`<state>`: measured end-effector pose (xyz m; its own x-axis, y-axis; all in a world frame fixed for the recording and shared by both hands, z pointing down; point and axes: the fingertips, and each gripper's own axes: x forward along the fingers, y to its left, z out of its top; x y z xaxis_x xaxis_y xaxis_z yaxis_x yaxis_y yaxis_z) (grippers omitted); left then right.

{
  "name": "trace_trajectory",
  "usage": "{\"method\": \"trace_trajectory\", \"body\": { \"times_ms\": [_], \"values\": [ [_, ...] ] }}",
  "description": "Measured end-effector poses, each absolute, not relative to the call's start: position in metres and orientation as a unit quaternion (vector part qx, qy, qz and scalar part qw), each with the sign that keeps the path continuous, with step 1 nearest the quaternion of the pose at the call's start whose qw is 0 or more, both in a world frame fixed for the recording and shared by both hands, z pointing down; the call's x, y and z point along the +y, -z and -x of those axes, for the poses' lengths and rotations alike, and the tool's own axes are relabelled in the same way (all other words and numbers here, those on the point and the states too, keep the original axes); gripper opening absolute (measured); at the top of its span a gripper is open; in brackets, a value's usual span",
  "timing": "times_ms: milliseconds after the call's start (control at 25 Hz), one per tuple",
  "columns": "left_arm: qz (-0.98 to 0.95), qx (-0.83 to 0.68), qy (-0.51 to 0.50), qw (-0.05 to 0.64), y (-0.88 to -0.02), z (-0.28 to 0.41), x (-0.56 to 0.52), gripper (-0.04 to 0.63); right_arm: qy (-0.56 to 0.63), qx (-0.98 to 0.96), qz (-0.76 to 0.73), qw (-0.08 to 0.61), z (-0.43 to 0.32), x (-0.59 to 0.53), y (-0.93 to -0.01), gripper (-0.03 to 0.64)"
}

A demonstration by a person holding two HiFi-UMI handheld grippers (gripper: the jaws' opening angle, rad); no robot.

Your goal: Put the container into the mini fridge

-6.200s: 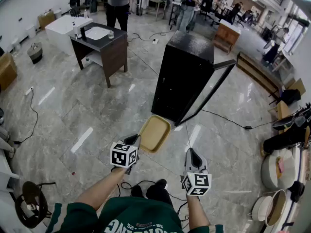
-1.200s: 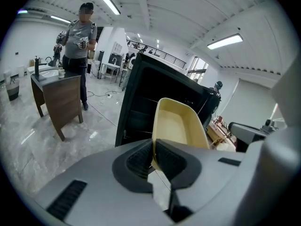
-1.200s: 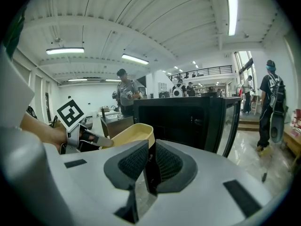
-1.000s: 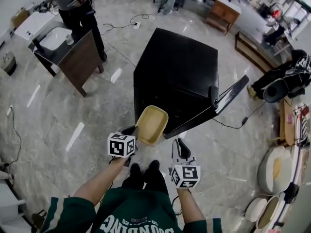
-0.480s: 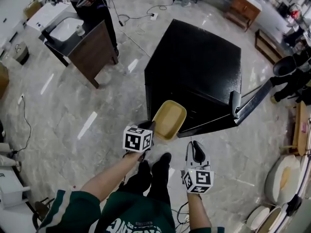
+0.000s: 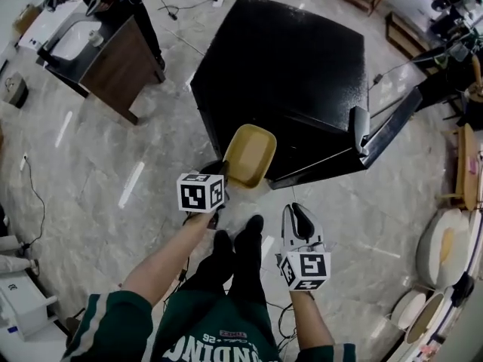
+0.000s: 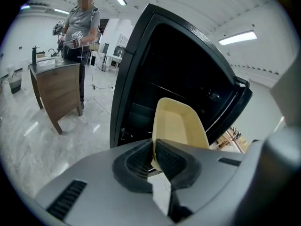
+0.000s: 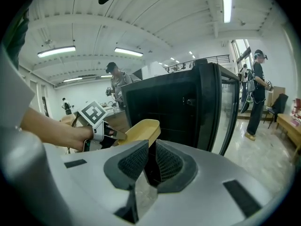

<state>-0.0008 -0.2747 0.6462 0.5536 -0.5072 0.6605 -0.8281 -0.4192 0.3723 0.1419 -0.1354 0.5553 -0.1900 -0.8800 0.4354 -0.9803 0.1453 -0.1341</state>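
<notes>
We've got the tan oval plastic container [image 6: 249, 155] pinched by its rim in the left gripper [image 6: 215, 170], fingers clamped tight on it. It's up in the air right at the open front of the black mini fridge [image 6: 287, 59]. The right gripper [image 6: 298, 216] hangs lower with its fingers barely apart, nothing between them.

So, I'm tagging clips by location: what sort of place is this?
Likely a lab or workshop hall: grey marble-tiled floor with trailing black cables, long ceiling strip lights, another person holding marker-cube tools.
</notes>
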Motion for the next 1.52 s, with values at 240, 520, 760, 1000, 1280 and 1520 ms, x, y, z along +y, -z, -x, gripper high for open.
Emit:
{"method": "trace_trajectory", "body": {
  "times_ms": [240, 520, 760, 1000, 1280, 1520],
  "values": [
    [-0.798, -0.420, -0.238, 0.360, -0.670, -0.010, -0.284, 0.026, -0.201, -0.747, -0.619, 0.137, -0.141, -0.130, -0.566, 0.038],
    [-0.778, -0.436, -0.237, 0.385, -0.702, -0.021, -0.299, 0.026, -0.202, -0.751, -0.609, 0.154, -0.145, -0.124, -0.574, 0.038],
    [-0.762, -0.450, -0.244, 0.398, -0.726, -0.028, -0.313, 0.026, -0.209, -0.753, -0.601, 0.167, -0.152, -0.122, -0.584, 0.038],
    [-0.741, -0.468, -0.255, 0.410, -0.750, -0.037, -0.330, 0.026, -0.219, -0.752, -0.597, 0.176, -0.160, -0.115, -0.595, 0.038],
    [-0.725, -0.488, -0.253, 0.416, -0.758, -0.040, -0.348, 0.026, -0.225, -0.743, -0.604, 0.177, -0.170, -0.108, -0.598, 0.038],
    [-0.710, -0.492, -0.259, 0.433, -0.777, -0.041, -0.355, 0.026, -0.234, -0.735, -0.611, 0.180, -0.180, -0.100, -0.602, 0.038]
  ]
}}
